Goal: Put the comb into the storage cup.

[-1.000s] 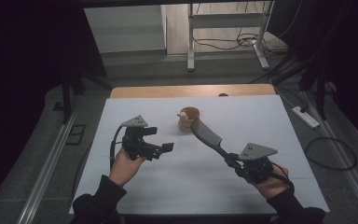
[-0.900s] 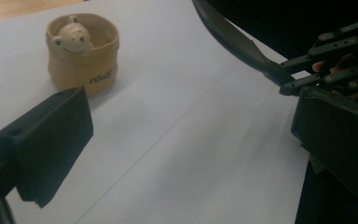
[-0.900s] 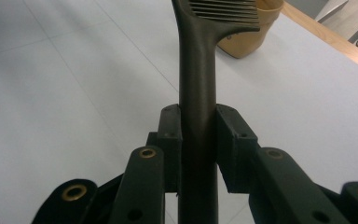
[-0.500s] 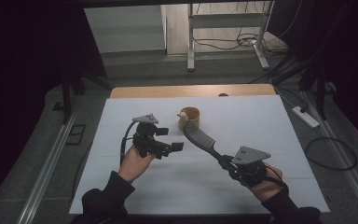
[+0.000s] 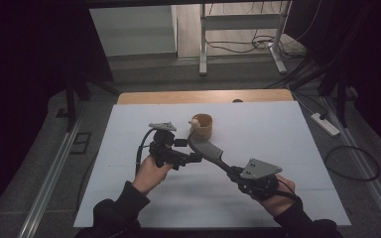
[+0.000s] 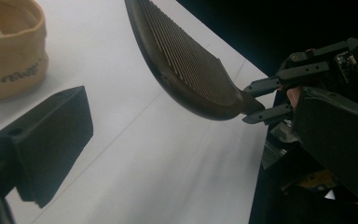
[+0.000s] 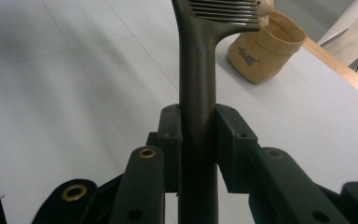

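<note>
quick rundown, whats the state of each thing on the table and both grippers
comb: off the table, handle clamped in the right gripper, teeth end raised beside the cup
right gripper: shut on the comb's handle
left gripper: open, holding nothing, close to the comb's toothed end
tan cup: upright on the table, something pale sticking out at its rim
white table cover: lying flat

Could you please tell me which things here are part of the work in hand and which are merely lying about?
In the work: comb, clamped in the right tongs; tan pouch; left tongs, open near the comb.

Lying about: power strip, floor cables, metal frame.
</note>
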